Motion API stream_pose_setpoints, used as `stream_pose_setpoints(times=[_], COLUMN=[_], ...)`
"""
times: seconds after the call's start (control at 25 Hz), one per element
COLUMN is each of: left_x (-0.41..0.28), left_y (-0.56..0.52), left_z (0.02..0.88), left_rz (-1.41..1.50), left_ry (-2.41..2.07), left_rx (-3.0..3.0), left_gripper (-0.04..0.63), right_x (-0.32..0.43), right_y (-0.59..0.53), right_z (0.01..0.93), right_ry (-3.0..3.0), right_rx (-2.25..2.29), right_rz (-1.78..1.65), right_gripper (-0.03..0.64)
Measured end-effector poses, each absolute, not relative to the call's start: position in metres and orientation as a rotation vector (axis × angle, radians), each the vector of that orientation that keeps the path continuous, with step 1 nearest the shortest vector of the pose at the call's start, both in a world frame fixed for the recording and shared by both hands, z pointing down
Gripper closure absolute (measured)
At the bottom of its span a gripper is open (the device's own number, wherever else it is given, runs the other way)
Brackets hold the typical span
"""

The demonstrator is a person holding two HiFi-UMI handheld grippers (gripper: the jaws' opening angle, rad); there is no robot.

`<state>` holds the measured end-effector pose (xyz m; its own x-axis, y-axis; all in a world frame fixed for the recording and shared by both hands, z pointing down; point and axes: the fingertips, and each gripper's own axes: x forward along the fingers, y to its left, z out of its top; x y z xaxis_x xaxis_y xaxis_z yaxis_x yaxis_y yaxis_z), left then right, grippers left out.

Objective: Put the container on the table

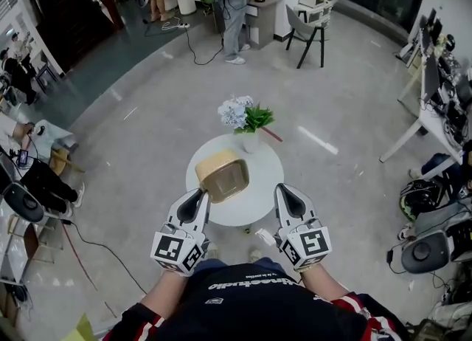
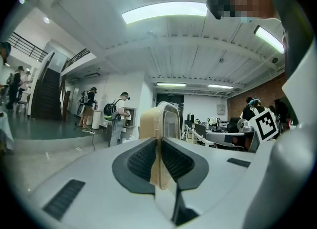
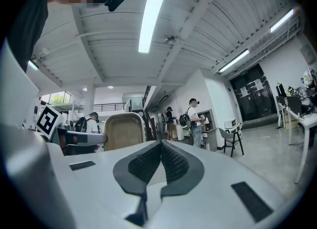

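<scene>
The person wears a dark shirt (image 1: 251, 314) with white lettering (image 1: 254, 283) across the chest and a small white patch below it; the sleeves (image 1: 352, 305) carry red and white stripes, and a strip of blue trousers (image 1: 215, 264) shows under the hem. The left tongs (image 1: 200, 195) and right tongs (image 1: 283, 190) have pale grey shells tapering into black jaws. Each carries a white cube (image 1: 178, 249) at the rear printed with black square markers. In the gripper views the shells are smooth and rounded, with dark rectangular slots (image 2: 62, 198) set into either side, and the pads (image 2: 143, 161) are dark grey and finely ribbed
</scene>
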<state>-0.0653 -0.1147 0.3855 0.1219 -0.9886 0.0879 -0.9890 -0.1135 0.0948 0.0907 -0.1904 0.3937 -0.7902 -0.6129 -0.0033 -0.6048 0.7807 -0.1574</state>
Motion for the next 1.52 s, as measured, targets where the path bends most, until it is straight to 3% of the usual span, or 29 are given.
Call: stream_pose_setpoints(times=[0.96, 1.52], left_x=[-0.185, -0.212], left_y=[-0.150, -0.173], left_z=[0.399, 0.442], left_rz=[-0.083, -0.082], left_ry=[-1.652, -1.477], left_rx=[2.402, 2.347], left_gripper=[0.546, 0.546], right_x=[-0.028, -0.037], right_y=[-0.184, -0.180], right_z=[0.389, 0.404], right_ry=[2.821, 2.778], right_rx=[-1.247, -1.387], right_rz=[-0.132, -0.105], right_gripper=[0.614, 0.614])
